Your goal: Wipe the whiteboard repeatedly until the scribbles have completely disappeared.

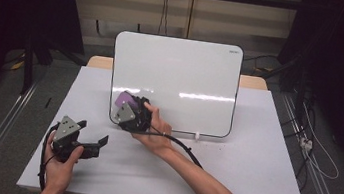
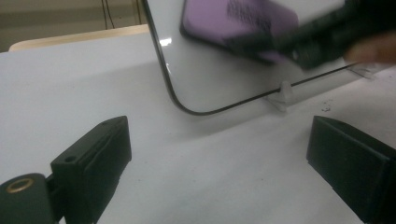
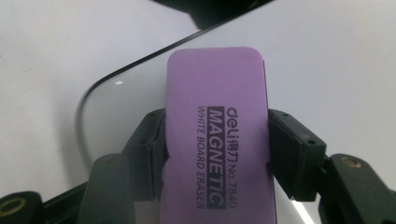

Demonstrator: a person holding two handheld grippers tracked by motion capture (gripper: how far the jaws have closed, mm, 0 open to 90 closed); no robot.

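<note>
- The right hand-held gripper is clamped on a purple whiteboard eraser; in the right gripper view both black jaws press into its long sides, and its printed back faces the camera
- That grip leaves the eraser's wiping face free and turned toward the whiteboard, which looks like the reason for taking it by the sides
- The eraser sits against the board's lower left corner, just above the curved black rim; whether the felt actually touches the surface cannot be told from these pictures
- The whiteboard stands propped on small clear feet toward the far edge of the worktop, roughly centred and leaning back a little, so its face is presented to the person for wiping
- Its surface looks clean and glossy, with no marks to be seen, so the wiping is probably at its last corner or nearly done
- The left hand-held gripper rests low near the front left corner of the worktop with its jaws spread wide and nothing between them; it points toward the board, probably parked clear of the working arm
- The right forearm reaches diagonally from the front edge, and a black cable trails along it from the gripper
</note>
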